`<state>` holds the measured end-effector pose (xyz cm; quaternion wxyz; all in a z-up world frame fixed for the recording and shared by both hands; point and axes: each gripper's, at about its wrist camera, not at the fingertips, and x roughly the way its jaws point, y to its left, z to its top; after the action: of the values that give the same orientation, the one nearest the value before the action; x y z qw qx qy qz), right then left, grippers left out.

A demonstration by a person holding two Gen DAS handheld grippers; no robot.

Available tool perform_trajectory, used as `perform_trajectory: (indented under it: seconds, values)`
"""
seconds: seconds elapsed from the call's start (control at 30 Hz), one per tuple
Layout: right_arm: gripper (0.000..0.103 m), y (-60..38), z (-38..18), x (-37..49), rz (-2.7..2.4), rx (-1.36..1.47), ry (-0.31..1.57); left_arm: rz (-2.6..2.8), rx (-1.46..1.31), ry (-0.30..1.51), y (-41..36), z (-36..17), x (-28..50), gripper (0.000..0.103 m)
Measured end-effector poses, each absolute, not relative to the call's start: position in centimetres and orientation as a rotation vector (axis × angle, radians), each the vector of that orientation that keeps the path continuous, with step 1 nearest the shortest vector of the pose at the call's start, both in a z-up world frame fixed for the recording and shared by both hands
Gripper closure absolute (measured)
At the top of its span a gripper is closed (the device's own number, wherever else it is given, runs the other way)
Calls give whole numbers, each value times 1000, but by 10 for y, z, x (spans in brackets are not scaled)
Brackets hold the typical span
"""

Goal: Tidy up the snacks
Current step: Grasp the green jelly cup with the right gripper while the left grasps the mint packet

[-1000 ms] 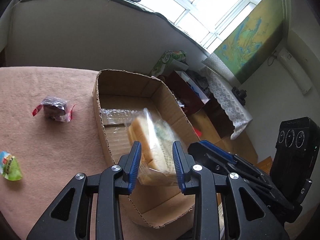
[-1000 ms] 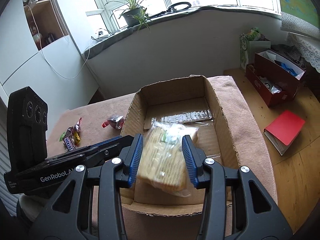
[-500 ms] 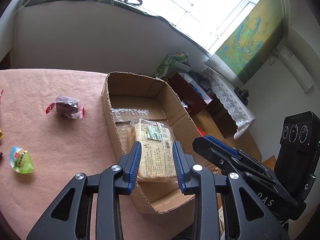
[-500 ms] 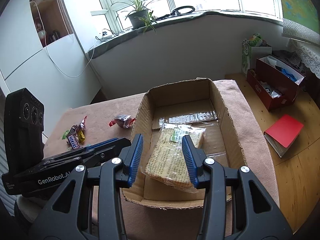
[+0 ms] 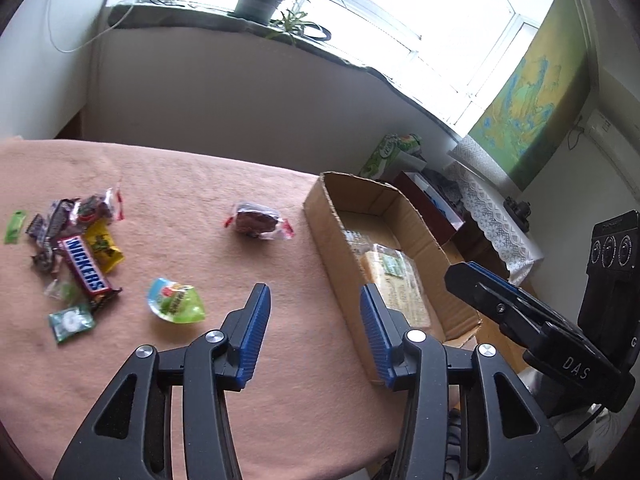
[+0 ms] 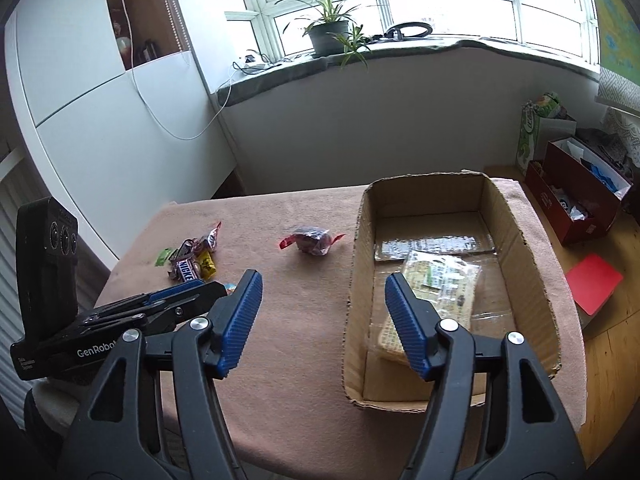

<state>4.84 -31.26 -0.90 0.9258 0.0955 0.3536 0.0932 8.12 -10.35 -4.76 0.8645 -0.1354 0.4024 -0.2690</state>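
A cardboard box (image 6: 516, 236) stands at the right of a pink-covered table (image 5: 240, 400); it also shows in the left wrist view (image 5: 332, 232). A clear-wrapped cracker pack (image 6: 444, 284) lies flat inside it, also seen in the left wrist view (image 5: 396, 276). My left gripper (image 5: 314, 312) is open and empty above the cloth, left of the box. My right gripper (image 6: 322, 308) is open and empty, near the box's left wall. A dark red-wrapped snack (image 5: 256, 222) lies alone mid-table. A green pouch (image 5: 176, 300) and a Snickers bar (image 5: 86, 270) in a candy pile lie to the left.
Several small candies (image 5: 72, 220) cluster at the table's left. A red box (image 6: 576, 204), a green bag (image 6: 536, 136) and a red book (image 6: 592, 284) sit on the wooden floor right of the table. A windowsill with a plant (image 6: 332, 32) runs behind.
Both grippers opened and let go of the cracker pack, which now lies flat in the box. Both pulled back and swung left, bringing the loose candies into view.
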Motion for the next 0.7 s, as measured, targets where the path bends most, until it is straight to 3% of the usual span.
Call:
perform_trajectory:
  seconds: [0.43, 0.7]
  values:
    - [36, -225, -32, 77, 334, 115, 799, -339, -370, 867, 25, -75, 94, 58]
    - [36, -190, -68, 107, 361, 84, 896, -307, -371, 919, 57, -99, 114, 58]
